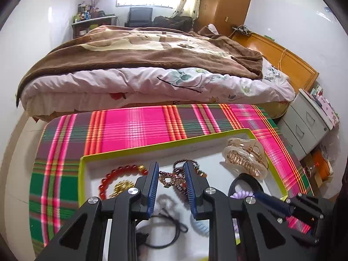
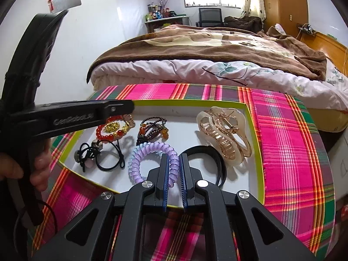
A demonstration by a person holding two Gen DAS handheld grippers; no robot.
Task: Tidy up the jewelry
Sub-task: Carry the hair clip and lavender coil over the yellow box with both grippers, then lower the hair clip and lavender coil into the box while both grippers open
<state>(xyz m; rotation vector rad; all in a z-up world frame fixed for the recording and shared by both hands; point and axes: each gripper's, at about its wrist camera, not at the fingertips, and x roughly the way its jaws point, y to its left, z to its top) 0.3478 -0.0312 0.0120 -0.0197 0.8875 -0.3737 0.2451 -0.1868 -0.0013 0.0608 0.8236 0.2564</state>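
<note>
Cataloguing the left wrist view first: the left gripper (image 1: 170, 175) hangs over a white tray with a lime-green rim (image 1: 134, 151), its blue-padded jaws parted and holding nothing. Between and just beyond the jaws lies a dark beaded bracelet (image 1: 181, 175) tangled with a gold-linked piece. Left of the jaws: a red bead bracelet (image 1: 117, 173) and, inside its loop, a gold bead cluster (image 1: 121, 187). Right of the jaws: a translucent amber claw clip (image 1: 244, 159) near the tray's far right corner, with a black headband (image 1: 245, 182) just in front of it. Under the gripper body: a black hair tie (image 1: 165, 230) and a pale spiral hair tie (image 1: 199, 225). The tray sits on a pink-and-green plaid cloth (image 1: 139, 126); a bed with a brown blanket (image 1: 141, 52) stands behind.

Right wrist view: the right gripper (image 2: 174, 169) sits at the tray's (image 2: 191, 102) near edge, jaws narrowly parted, nothing clamped; the lilac-and-blue spiral hair tie (image 2: 152, 154) lies just ahead and partly between the tips. The black headband (image 2: 208, 154) lies to its right, the claw clip (image 2: 224, 134) beyond that. Mid-tray: the dark beaded bracelet (image 2: 152, 128). Left: the red bead bracelet (image 2: 108, 132), the gold cluster (image 2: 113, 127), and black hair ties (image 2: 97, 154). The left gripper (image 2: 71, 117) reaches over the tray's far left corner, gripped by the person's hand (image 2: 37, 169).
</note>
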